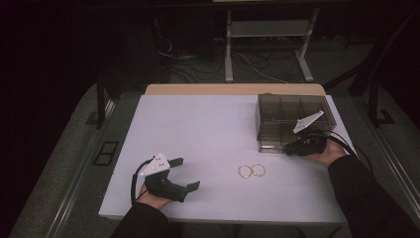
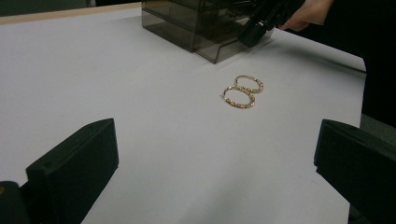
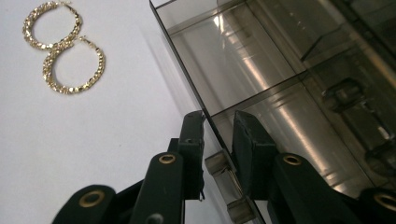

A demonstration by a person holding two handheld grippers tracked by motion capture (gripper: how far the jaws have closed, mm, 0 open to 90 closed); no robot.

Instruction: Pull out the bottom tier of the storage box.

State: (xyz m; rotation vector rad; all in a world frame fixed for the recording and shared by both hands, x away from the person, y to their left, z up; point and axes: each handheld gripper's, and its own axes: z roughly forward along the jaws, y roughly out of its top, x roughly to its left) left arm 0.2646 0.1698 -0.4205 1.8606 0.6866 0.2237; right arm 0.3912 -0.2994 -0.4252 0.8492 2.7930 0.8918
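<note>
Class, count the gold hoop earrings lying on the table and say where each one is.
2. One hoop earring lies on the white table, the other hoop earring touching it on its right, both in front of the smoky plastic box.

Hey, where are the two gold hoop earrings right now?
In the high view, the gold hoop earrings lie side by side on the white table, right of centre, just in front of the smoky drawer box.

Dim, dark-edged pictures; glare on smoked plastic.
</note>
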